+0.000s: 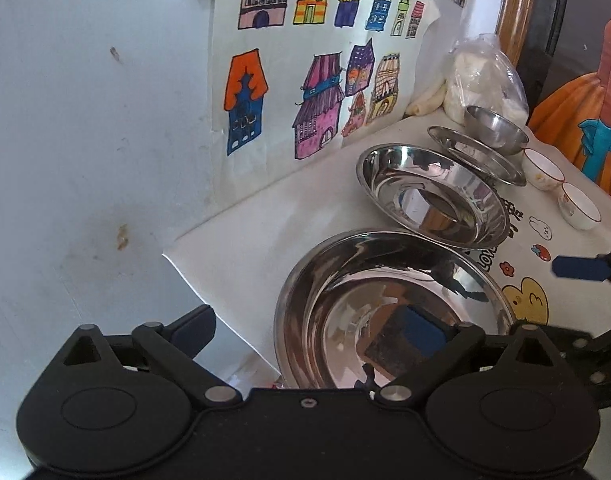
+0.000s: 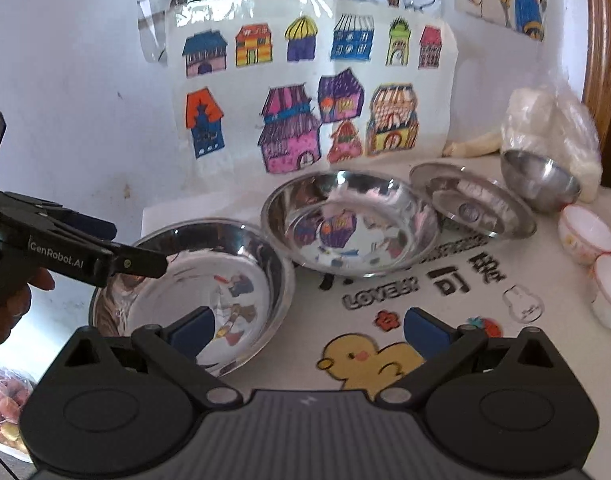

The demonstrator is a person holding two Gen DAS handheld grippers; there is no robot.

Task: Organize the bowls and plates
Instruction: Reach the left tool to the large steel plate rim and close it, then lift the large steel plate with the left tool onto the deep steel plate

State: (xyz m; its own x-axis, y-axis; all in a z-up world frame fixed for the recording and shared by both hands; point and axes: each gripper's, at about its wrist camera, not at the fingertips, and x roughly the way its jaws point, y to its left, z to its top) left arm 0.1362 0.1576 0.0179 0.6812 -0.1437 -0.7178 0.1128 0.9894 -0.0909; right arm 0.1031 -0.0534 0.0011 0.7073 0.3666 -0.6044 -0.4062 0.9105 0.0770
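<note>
On the table (image 2: 457, 292) — four steel dishes (image 2: 351, 226) (graded sizes), two white cups (image 2: 585, 234).

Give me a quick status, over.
Left gripper open over the largest steel bowl. Right gripper open, empty. Steel dishes in a row, unstacked. Nothing in the way.

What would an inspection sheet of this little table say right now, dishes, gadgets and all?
Surface: tablecloth printed with a duck and lettering.
Job's things: large steel bowl, second steel bowl, steel plate, small steel bowl, two white cups.
Clutter: plastic bag by the wall.
Grippers: left gripper open over the large bowl; right gripper open, empty.
Cables: nothing seen.
Surroundings: white wall, house drawings.
</note>
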